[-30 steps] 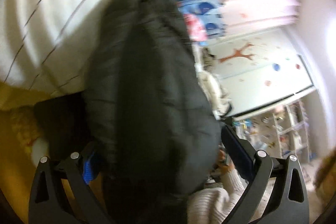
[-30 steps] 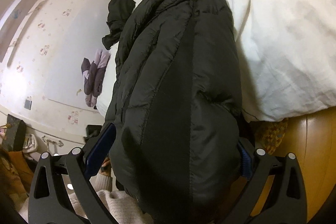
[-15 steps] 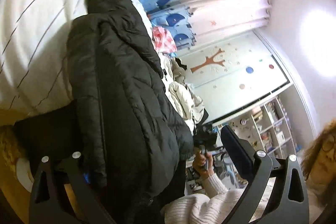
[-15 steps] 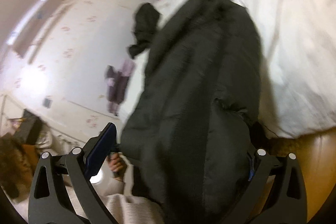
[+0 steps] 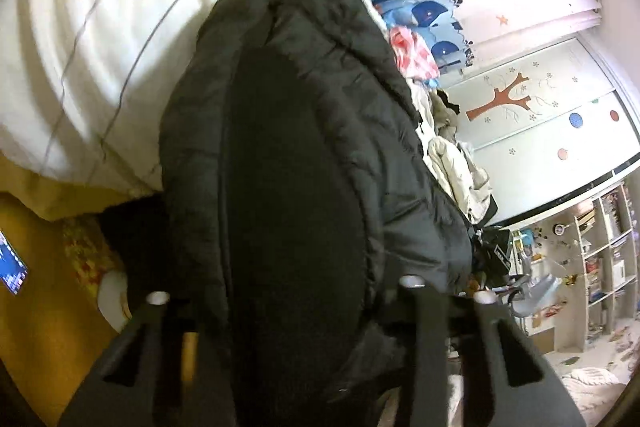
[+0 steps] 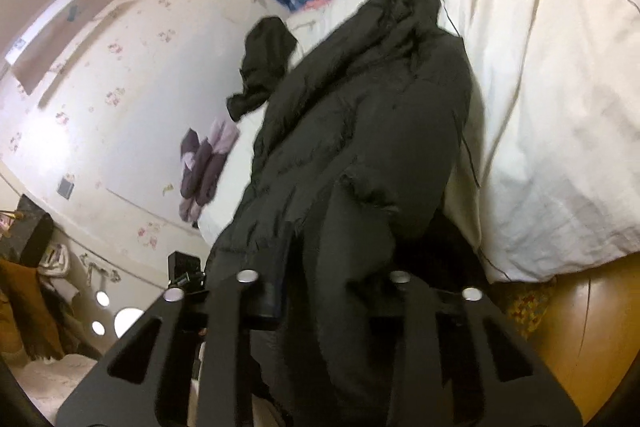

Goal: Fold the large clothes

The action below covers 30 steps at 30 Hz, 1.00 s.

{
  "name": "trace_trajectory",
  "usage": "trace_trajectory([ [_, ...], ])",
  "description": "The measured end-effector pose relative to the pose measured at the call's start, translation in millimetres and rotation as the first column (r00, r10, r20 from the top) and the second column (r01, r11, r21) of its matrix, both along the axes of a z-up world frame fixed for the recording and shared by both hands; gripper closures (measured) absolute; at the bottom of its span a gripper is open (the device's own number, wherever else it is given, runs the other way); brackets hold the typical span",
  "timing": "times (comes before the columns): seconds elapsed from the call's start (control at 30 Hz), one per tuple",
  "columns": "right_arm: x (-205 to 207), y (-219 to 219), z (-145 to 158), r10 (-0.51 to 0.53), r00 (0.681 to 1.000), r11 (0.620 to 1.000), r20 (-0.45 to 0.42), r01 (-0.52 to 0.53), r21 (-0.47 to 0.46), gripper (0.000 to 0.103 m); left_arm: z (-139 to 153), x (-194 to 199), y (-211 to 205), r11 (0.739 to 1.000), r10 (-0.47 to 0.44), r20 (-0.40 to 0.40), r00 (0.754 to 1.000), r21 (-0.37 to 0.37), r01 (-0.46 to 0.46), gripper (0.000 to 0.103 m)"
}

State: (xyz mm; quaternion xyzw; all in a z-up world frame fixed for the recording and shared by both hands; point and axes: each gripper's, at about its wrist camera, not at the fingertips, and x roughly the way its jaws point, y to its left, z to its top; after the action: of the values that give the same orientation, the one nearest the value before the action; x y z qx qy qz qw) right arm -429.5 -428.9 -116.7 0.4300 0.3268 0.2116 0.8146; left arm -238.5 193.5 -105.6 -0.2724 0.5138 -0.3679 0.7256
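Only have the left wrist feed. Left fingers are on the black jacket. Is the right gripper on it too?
Observer: Yes. The right gripper is closed on the black jacket, with fabric bunched between its fingers.
Operator: Other clothes on that side?
Observer: A small black garment lies at the bed edge, beside the jacket.
Operator: Anything below it?
Observer: A purple-grey garment hangs down the bed's side.

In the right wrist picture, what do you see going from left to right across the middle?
Flowery wall → purple clothes → black puffer jacket → white bedding.
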Motion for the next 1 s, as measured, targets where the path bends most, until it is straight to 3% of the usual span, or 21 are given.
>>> trace_trajectory([
  [0.13,-1,-9,8,-0.008,0.998,0.997,0.064,0.003,0.076,0.087,31,-11,-1,1.000,-0.015,0.075,0.997,-0.007,0.016,0.084],
  [0.23,-11,-18,25,-0.017,0.990,0.990,0.139,-0.003,0.139,0.088,56,-28,2,0.995,-0.068,0.155,0.986,-0.060,0.078,0.086],
  [0.3,-18,-25,35,-0.009,0.988,0.990,0.157,-0.012,0.138,0.088,66,-35,-7,0.992,-0.117,0.181,0.977,-0.026,0.123,0.086],
  [0.4,-22,-29,27,0.059,0.994,0.991,0.088,-0.069,0.111,0.085,46,-35,-10,0.983,-0.186,0.118,0.975,0.019,0.185,0.084],
  [0.43,-22,-32,18,0.072,0.996,0.990,0.050,-0.078,0.117,0.085,32,-31,-8,0.983,-0.182,0.074,0.980,0.038,0.180,0.081],
  [0.5,-23,-35,-1,0.086,0.996,0.986,-0.007,-0.084,0.143,0.082,8,-22,0,0.989,-0.139,0.012,0.990,0.056,0.138,0.064],
  [0.53,-25,-35,-11,0.090,0.996,0.983,-0.023,-0.085,0.160,0.077,-1,-19,4,0.992,-0.102,-0.008,0.995,0.068,0.102,0.048],
  [0.57,-27,-36,-19,0.091,0.995,0.981,-0.029,-0.084,0.177,0.073,-4,-18,7,0.993,-0.046,-0.006,0.999,0.110,0.047,0.036],
  [0.6,-29,-36,-22,0.089,0.996,0.979,-0.027,-0.082,0.187,0.071,-2,-18,6,0.989,-0.021,0.017,1.000,0.150,0.018,0.032],
  [0.67,-30,-32,-27,0.093,0.996,0.975,-0.011,-0.089,0.205,0.055,9,-21,-6,0.962,-0.017,0.110,0.994,0.274,-0.014,0.026],
  [0.77,-25,-21,-24,0.115,0.993,0.975,0.002,-0.113,0.192,0.043,23,-25,-25,0.900,-0.035,0.221,0.975,0.430,-0.065,0.021],
  [0.87,-21,-11,-17,0.131,0.991,0.975,0.019,-0.132,0.179,0.030,29,-28,-33,0.871,-0.041,0.266,0.963,0.482,-0.096,0.021],
  [1.0,-20,0,-9,0.138,0.990,0.977,0.020,-0.139,0.163,0.024,31,-33,-34,0.835,-0.059,0.312,0.948,0.536,-0.125,0.021],
])
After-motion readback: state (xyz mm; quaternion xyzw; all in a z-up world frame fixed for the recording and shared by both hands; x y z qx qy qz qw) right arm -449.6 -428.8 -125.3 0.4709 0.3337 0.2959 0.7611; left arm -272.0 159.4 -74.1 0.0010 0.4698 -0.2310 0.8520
